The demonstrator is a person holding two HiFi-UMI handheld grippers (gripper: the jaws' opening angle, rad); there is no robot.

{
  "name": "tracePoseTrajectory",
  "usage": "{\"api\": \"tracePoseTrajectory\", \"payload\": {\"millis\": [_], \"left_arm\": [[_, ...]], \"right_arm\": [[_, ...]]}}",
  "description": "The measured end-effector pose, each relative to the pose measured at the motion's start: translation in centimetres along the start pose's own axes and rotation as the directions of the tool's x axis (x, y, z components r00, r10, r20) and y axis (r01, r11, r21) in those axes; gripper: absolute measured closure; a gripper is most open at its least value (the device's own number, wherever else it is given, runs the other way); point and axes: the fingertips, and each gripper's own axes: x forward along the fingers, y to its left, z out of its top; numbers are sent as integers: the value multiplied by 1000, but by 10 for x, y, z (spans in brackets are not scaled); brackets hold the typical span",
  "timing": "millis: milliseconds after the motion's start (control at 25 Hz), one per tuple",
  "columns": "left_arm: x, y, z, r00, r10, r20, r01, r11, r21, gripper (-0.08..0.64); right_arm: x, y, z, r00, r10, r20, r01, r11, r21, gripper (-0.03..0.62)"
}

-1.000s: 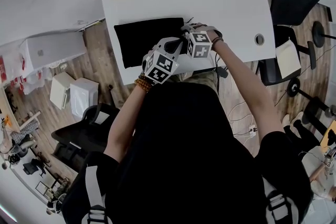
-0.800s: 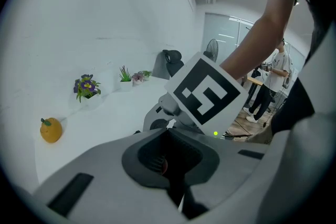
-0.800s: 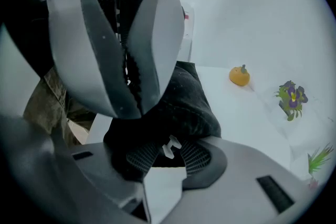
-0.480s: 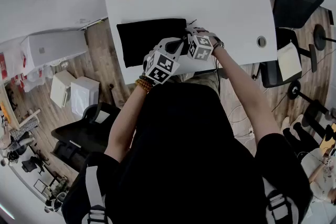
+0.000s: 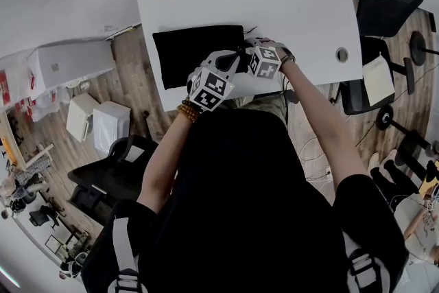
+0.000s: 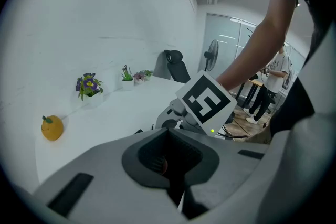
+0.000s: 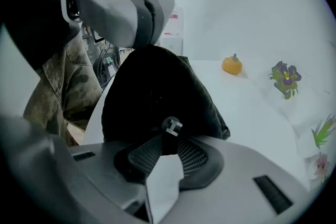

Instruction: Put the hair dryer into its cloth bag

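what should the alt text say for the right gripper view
The right gripper has just been closing its fingers and now pinches a small cord toggle on the black cloth bag. The bag sits on a white table, its top held up by the left gripper; an orange ornament and purple flowers stand beyond.

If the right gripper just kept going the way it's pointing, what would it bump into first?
The black cloth bag, bulging directly ahead of the right gripper. Its fingers have just been closing, with the bag's cord toggle pinched between them, though depth is unclear.
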Motion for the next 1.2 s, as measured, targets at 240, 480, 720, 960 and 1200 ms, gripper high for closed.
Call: {"api": "tracePoseTrajectory", "payload": {"millis": [240,480,720,960,1200], "left_arm": [[0,-4,7,1000,-14,17,13,1000,9,537],[-2,-4,10,1000,-13,25,13,1000,3,536],[-7,-7,14,999,-11,40,10,1000,5,535],[-6,-4,4,1000,2,30,-1,1000,-15,535],[0,-3,-12,1000,21,-3,-21,999,-38,535]], "right_arm": [[2,0,23,999,-4,45,5,1000,-6,494],[10,9,35,995,43,91,-45,999,15,482],[6,9,46,982,44,183,-58,996,73,456],[-3,11,37,981,47,187,-63,994,86,401],[-35,1,-11,986,-43,163,6,976,218,387]]}}
